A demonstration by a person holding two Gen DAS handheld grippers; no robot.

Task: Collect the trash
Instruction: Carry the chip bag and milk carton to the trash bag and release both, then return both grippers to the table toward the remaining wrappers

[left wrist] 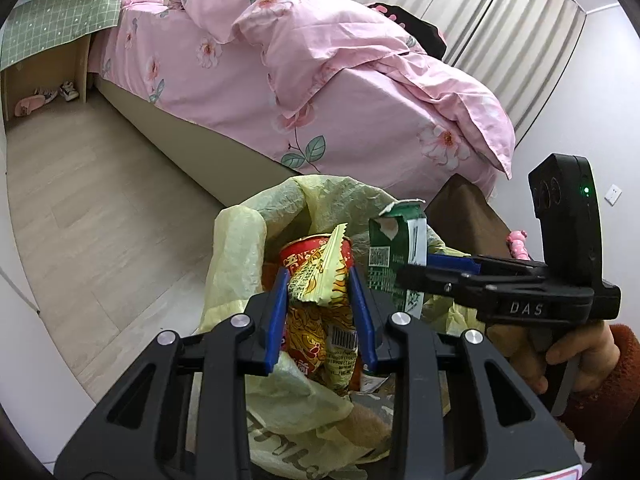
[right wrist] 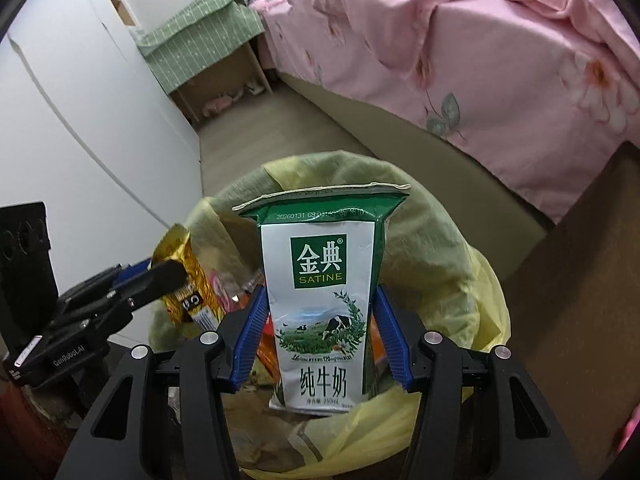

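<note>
A trash bin lined with a pale yellow bag (left wrist: 236,268) stands by the bed; the bag also shows in the right wrist view (right wrist: 448,248). My left gripper (left wrist: 322,300) is shut on a yellow and red snack wrapper (left wrist: 320,276) and holds it over the bag's mouth; the wrapper also shows in the right wrist view (right wrist: 188,276). A red cup (left wrist: 300,254) lies in the bag below it. My right gripper (right wrist: 318,332) is shut on a green and white milk carton (right wrist: 320,300) over the bag; the carton also shows in the left wrist view (left wrist: 390,256).
A bed with a pink floral quilt (left wrist: 320,68) runs along the far side. A brown table (right wrist: 580,280) stands right of the bin. A nightstand under a green cloth (left wrist: 52,16) has shoes beneath it. White wardrobe doors (right wrist: 80,120) are at the left.
</note>
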